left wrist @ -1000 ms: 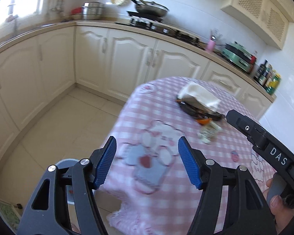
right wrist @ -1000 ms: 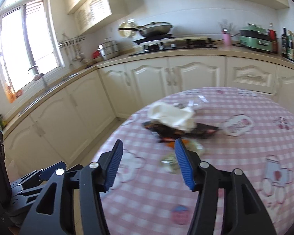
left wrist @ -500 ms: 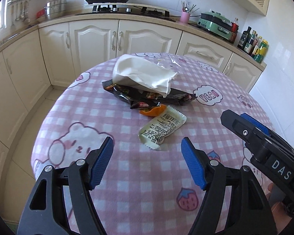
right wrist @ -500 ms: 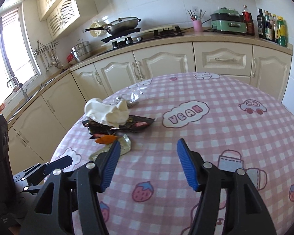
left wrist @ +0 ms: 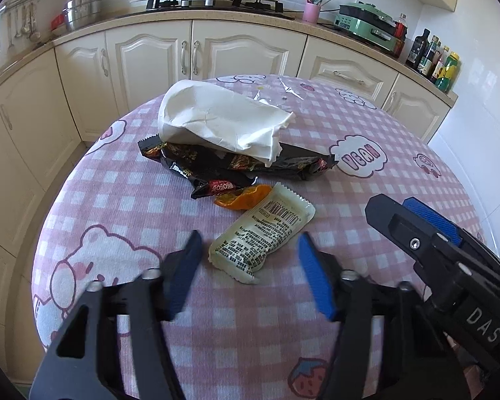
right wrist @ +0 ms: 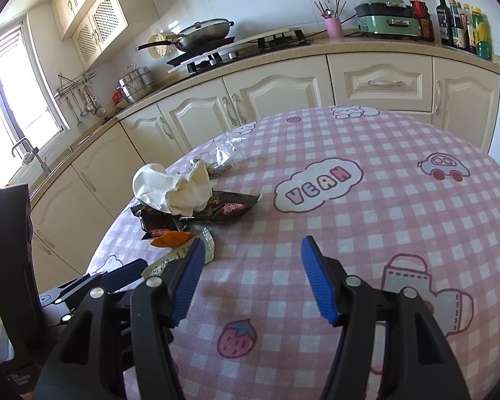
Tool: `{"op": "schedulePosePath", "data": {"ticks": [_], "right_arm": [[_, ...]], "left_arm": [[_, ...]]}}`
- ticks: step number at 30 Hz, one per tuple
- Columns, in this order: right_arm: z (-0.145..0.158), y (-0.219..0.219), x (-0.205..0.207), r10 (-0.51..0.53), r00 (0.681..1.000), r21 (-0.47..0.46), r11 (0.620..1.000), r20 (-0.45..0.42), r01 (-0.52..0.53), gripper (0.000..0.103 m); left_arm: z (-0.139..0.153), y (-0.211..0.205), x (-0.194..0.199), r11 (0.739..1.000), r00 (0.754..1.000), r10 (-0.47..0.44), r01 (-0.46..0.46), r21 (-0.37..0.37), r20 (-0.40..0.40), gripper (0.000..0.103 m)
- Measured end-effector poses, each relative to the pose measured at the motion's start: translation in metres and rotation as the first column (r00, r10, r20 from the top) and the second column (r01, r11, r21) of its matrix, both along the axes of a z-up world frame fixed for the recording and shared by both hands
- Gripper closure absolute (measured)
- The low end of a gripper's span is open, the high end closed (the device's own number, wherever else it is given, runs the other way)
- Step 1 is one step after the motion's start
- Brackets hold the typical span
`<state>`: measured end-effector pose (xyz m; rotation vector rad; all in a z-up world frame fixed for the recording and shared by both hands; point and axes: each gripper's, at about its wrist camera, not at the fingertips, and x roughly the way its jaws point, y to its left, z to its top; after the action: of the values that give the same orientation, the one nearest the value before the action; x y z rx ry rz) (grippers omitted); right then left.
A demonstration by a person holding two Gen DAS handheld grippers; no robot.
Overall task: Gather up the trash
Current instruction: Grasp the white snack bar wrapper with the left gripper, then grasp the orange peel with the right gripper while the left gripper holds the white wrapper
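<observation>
Trash lies on the round table with a pink checked cloth (left wrist: 123,200). A pale sachet with a barcode (left wrist: 261,233) lies between the tips of my open left gripper (left wrist: 250,250). Beyond it are an orange scrap (left wrist: 243,197), black snack wrappers (left wrist: 236,165) and a crumpled white paper bag (left wrist: 216,118) on top of them. Clear film (left wrist: 276,95) lies at the far side. My right gripper (right wrist: 251,260) is open and empty above bare cloth, right of the pile (right wrist: 180,196); it also shows in the left wrist view (left wrist: 426,230).
Cream kitchen cabinets (left wrist: 200,53) curve behind the table, with a stove and pan (right wrist: 196,33), a green appliance (right wrist: 388,16), bottles (right wrist: 463,26) and a pink utensil cup (left wrist: 311,11) on the counter. The table edge drops off on the left.
Both grippers have swung from the floor side onto the table. The left gripper has come up close to the pale sachet. The right one has moved over bare cloth.
</observation>
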<state>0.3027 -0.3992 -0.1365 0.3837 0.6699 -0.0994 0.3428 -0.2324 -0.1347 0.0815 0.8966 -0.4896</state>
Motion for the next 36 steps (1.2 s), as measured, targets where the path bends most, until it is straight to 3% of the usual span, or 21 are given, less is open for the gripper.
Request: {"op": "schedulePosePath", "data": {"ticks": [4, 12, 19, 25, 32, 34, 35, 36], "right_arm": [[0.000, 0.002, 0.000, -0.005, 1.000, -0.013, 1.000, 0.000, 0.005, 0.044], [0.007, 0.008, -0.005, 0.001, 0.999, 0.008, 1.000, 0.033, -0.001, 0.044], [0.013, 0.036, 0.008, 0.067, 0.997, 0.004, 0.998, 0.025, -0.067, 0.043], [0.001, 0.065, 0.039, 0.131, 0.990, -0.025, 0.991, -0.057, -0.132, 0.043], [-0.011, 0.082, 0.068, 0.148, 0.981, -0.047, 0.987, -0.125, -0.155, 0.044], [-0.013, 0.084, 0.072, 0.153, 0.978, -0.043, 0.986, -0.140, -0.161, 0.046], [-0.014, 0.085, 0.074, 0.154, 0.977, -0.044, 0.986, -0.146, -0.162, 0.061], [-0.014, 0.086, 0.074, 0.161, 0.976, -0.044, 0.985, -0.147, -0.169, 0.062]], "left_arm": [[0.001, -0.002, -0.002, 1.000, 1.000, -0.030, 0.029, 0.010, 0.007, 0.076], [0.011, 0.028, -0.023, 0.998, 0.999, -0.038, 0.040, -0.046, 0.034, 0.078], [0.019, 0.090, -0.030, 0.992, 0.997, 0.066, -0.061, -0.113, 0.045, 0.078], [0.018, 0.127, -0.020, 0.978, 0.986, 0.164, -0.157, -0.135, 0.044, 0.078], [0.013, 0.142, -0.007, 0.967, 0.977, 0.211, -0.202, -0.156, 0.039, 0.078], [0.011, 0.144, -0.005, 0.965, 0.976, 0.215, -0.207, -0.161, 0.032, 0.078], [0.010, 0.145, -0.004, 0.964, 0.976, 0.217, -0.209, -0.164, 0.030, 0.078], [0.010, 0.146, -0.004, 0.963, 0.975, 0.219, -0.211, -0.169, 0.026, 0.078]]}}
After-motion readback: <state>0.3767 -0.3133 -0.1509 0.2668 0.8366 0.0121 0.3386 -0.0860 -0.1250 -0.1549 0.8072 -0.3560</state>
